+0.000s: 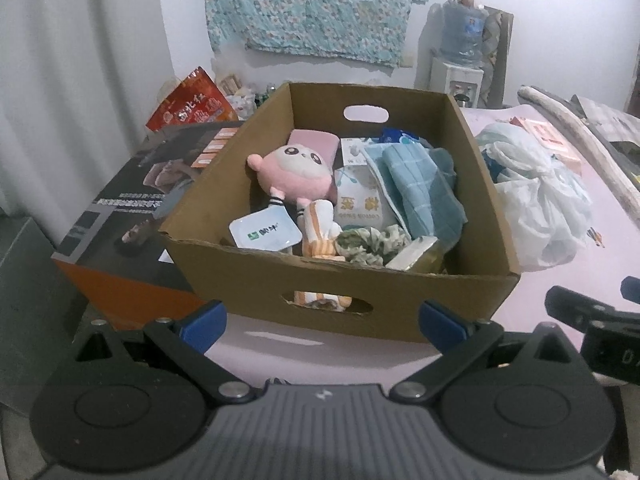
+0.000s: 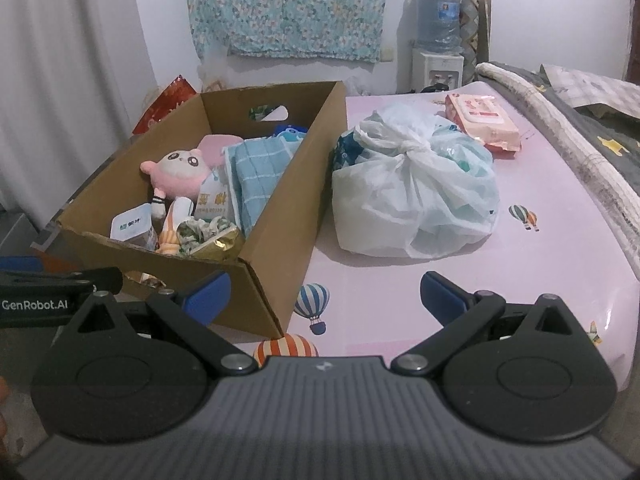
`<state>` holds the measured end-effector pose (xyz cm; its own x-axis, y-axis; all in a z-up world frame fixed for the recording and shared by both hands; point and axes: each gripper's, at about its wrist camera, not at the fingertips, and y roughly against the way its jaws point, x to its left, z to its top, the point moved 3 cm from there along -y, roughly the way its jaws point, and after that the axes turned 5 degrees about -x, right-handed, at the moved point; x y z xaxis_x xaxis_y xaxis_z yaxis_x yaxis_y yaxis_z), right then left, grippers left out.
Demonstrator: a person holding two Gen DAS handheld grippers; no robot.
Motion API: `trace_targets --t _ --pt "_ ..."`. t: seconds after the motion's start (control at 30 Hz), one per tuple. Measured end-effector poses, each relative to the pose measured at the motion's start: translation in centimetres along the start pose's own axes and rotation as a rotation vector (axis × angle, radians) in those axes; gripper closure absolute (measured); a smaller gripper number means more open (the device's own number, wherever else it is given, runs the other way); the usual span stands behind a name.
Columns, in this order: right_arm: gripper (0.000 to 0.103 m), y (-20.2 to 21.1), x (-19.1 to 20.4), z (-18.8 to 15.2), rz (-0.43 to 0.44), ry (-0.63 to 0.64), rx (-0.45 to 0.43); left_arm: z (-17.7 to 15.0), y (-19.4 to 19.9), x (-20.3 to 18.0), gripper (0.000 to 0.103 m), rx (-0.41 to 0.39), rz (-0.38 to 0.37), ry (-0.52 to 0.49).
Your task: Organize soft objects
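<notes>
Soft things fill the cardboard box (image 1: 340, 280) straight ahead of the left gripper (image 1: 322, 322), whose blue fingers (image 1: 204, 322) are spread wide with nothing between them, level with the box's near wall. The right gripper (image 2: 324, 298) is likewise spread and bare, pointed past the box's right corner at the pink sheet (image 2: 520, 280). Inside the box lie a pink plush toy (image 1: 294, 172), a blue towel (image 1: 416, 188) and a green scrunchie (image 1: 368, 242). A knotted plastic bag (image 2: 416, 196) sits just beside the box on the right, nearer the right gripper, I judge. Both grippers are held low and level, facing forward.
</notes>
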<state>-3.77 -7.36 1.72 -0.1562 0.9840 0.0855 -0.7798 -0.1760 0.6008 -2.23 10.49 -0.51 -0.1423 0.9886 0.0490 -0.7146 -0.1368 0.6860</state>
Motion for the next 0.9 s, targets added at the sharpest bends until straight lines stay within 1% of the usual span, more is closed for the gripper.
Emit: trace_targets --t 0.2,0.5,0.9 --pt "0.001 -0.5 0.0 -0.1 0.004 -0.003 0.019 -0.1 -0.5 0.0 0.0 0.021 0.004 0.003" --pt "0.001 -1.0 -0.1 -0.2 0.003 0.0 0.042 -0.2 -0.8 0.0 0.0 0.03 0.003 0.003" --pt "0.001 -1.2 0.1 -0.3 0.001 0.005 0.052 -0.4 -1.1 0.1 0.0 0.043 -0.005 0.007"
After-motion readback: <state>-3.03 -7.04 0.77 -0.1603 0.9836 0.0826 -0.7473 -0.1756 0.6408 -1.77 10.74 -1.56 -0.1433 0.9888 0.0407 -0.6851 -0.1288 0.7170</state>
